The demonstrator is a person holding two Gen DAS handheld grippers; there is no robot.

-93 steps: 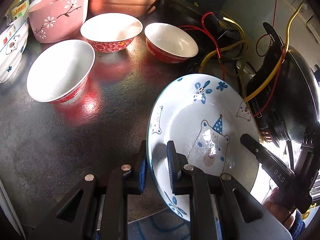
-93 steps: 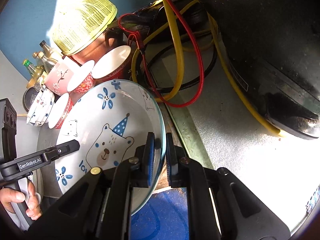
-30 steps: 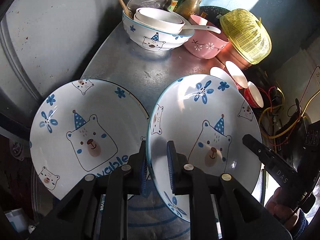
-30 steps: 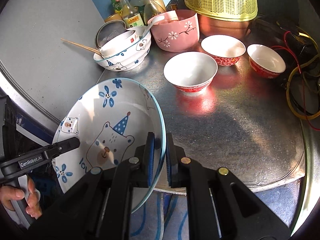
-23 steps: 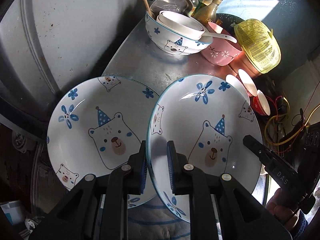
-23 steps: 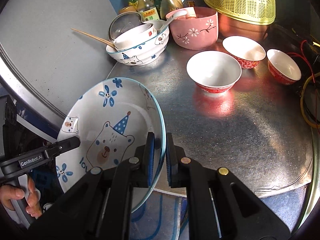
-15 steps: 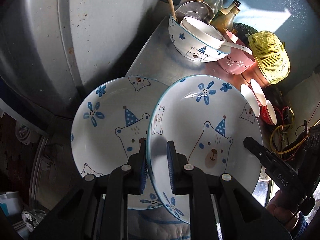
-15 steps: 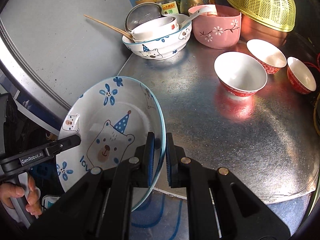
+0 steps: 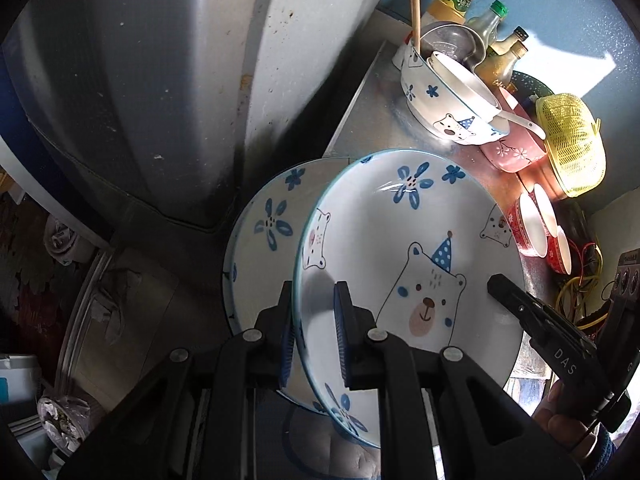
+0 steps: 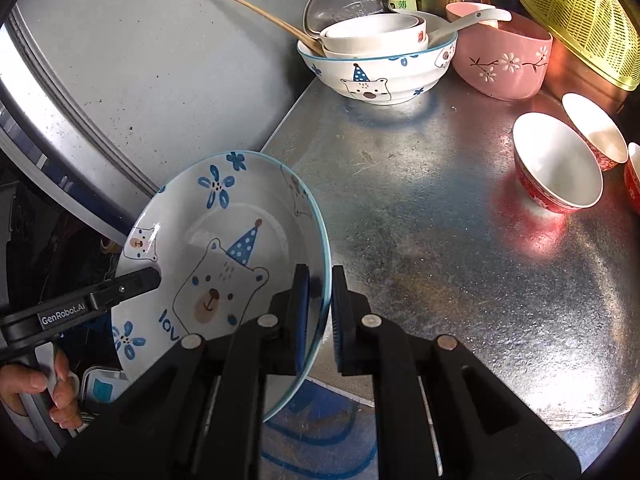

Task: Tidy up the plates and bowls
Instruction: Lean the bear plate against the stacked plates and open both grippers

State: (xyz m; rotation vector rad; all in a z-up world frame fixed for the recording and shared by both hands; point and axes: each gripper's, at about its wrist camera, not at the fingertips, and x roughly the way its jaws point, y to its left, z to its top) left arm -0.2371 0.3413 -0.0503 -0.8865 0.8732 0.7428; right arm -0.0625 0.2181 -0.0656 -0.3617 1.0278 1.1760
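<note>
Both grippers clamp the same bear-print plate (image 9: 404, 240) by opposite rim edges: the left gripper (image 9: 311, 332) on its left rim, the right gripper (image 10: 318, 312) on its right rim. The plate hangs tilted off the near left edge of the metal table (image 10: 440, 240), overlapping a second matching plate (image 9: 260, 240) behind it. Red bowls (image 10: 558, 164) sit far right.

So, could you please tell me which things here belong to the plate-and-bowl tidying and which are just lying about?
Job:
held bear plate, gripped by both tongs
second bear plate
bear bowl
pink bowl
red bowls

Lying about:
bottles
yellow basket
wires
</note>
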